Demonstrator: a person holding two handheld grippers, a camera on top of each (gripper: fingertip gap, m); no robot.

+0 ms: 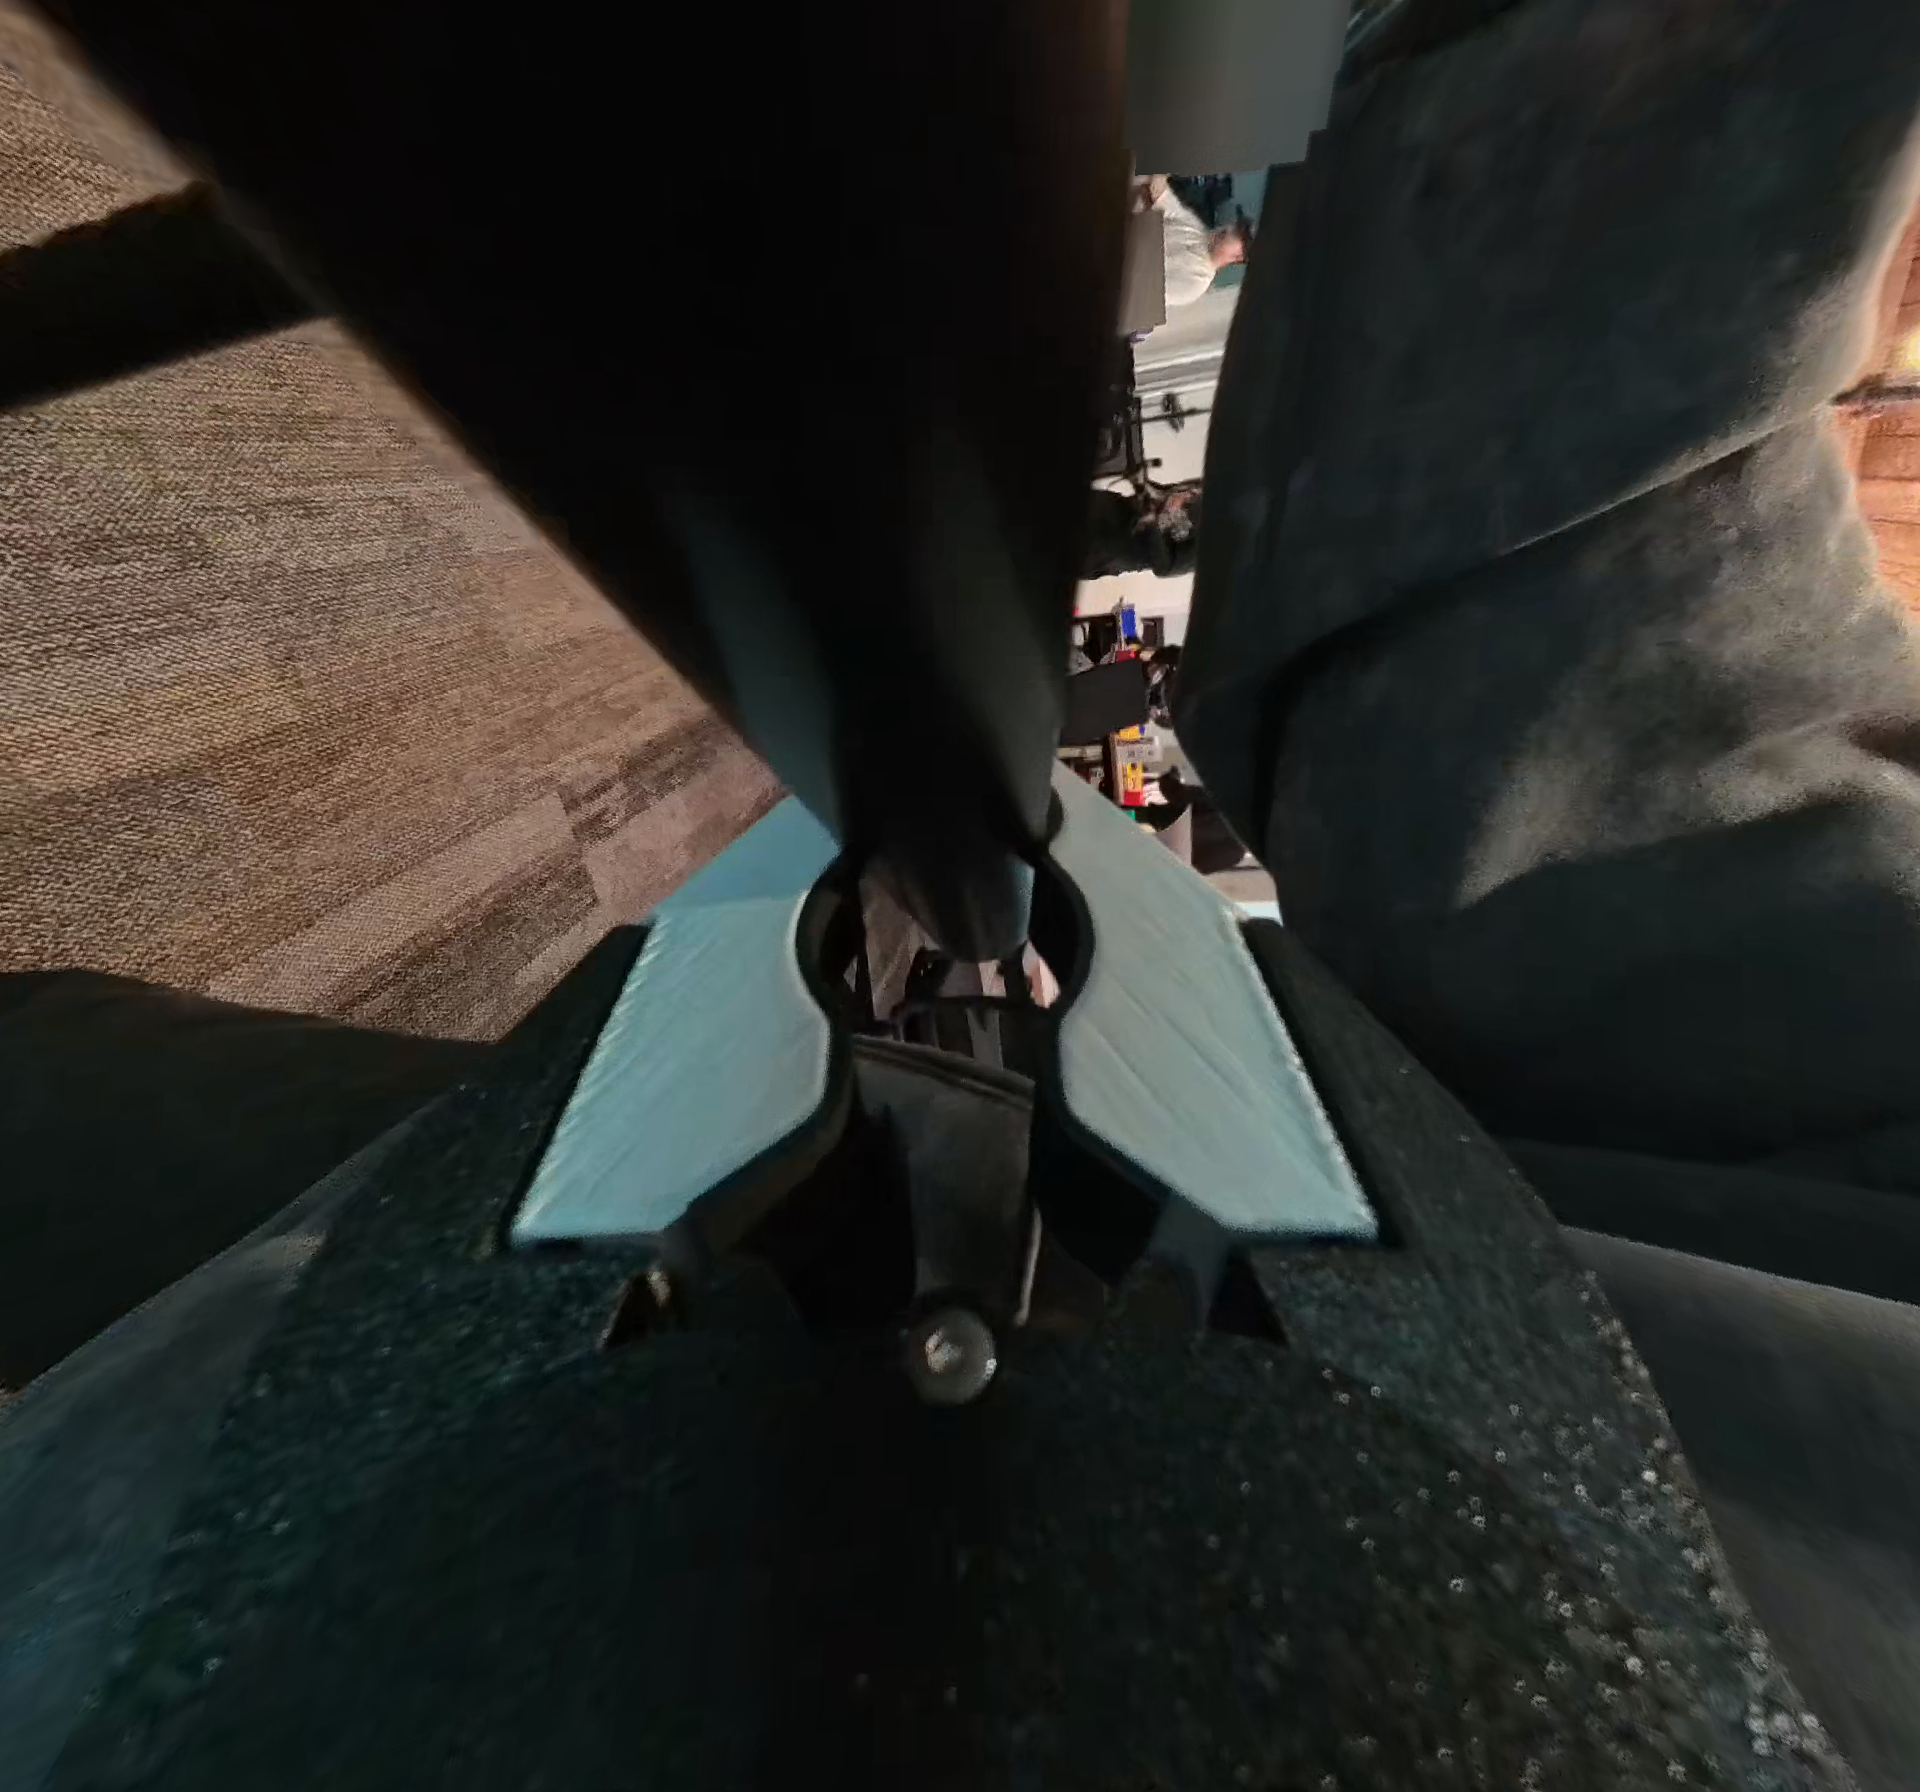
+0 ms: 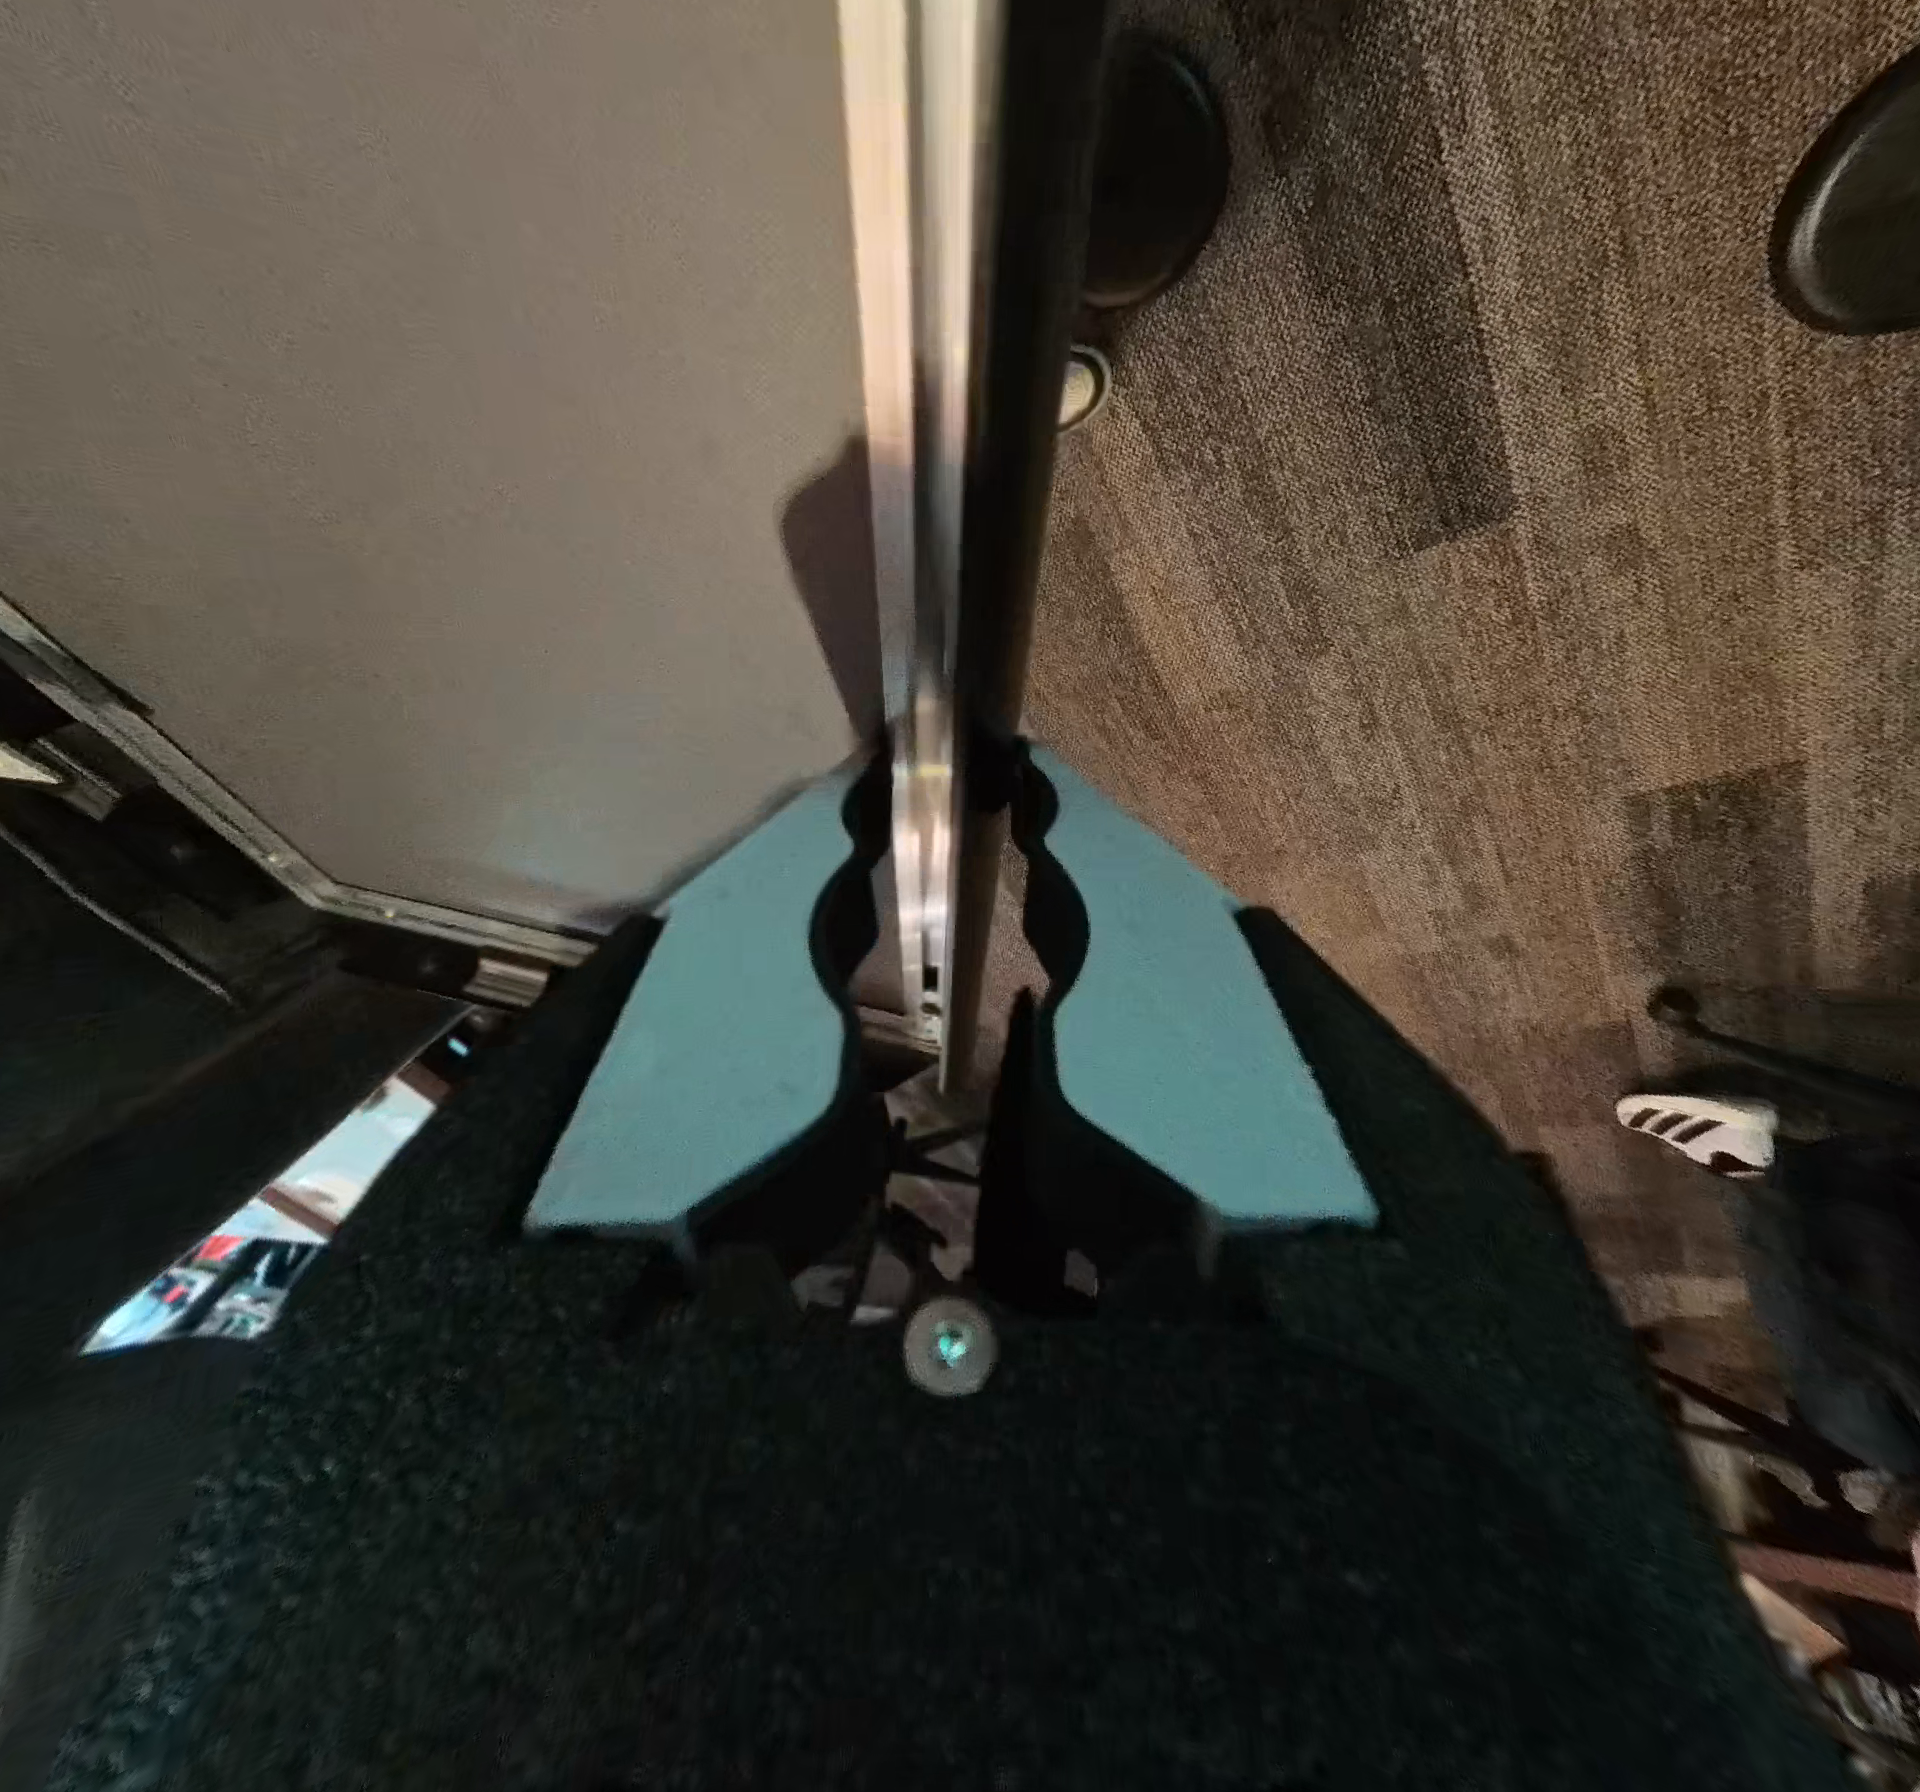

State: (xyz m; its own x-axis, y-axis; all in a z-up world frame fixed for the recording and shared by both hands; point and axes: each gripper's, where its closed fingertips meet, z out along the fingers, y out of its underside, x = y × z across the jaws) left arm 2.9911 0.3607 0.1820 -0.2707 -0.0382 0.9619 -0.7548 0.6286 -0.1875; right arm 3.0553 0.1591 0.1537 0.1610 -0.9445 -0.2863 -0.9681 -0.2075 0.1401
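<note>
In the left wrist view my left gripper (image 1: 945,843) is shut on a bunched fold of dark fabric (image 1: 727,371), which spreads away from the teal fingers (image 1: 696,1067) and fills the upper middle of the view. In the right wrist view my right gripper (image 2: 951,797) is shut on the edge of a thin flat slab, seen edge-on. The slab has a silver metal rim (image 2: 914,392) and a dark strip (image 2: 1023,392) on its right side. A broad grey-beige face (image 2: 416,340) lies to the left of the rim. The far end of the slab is out of view.
Brown patterned carpet (image 1: 260,651) lies under both grippers and also shows in the right wrist view (image 2: 1455,599). A person's dark garment (image 1: 1558,651) is close on the right. Two black round objects (image 2: 1153,173) (image 2: 1860,204) and a white striped shoe (image 2: 1699,1129) are on the carpet.
</note>
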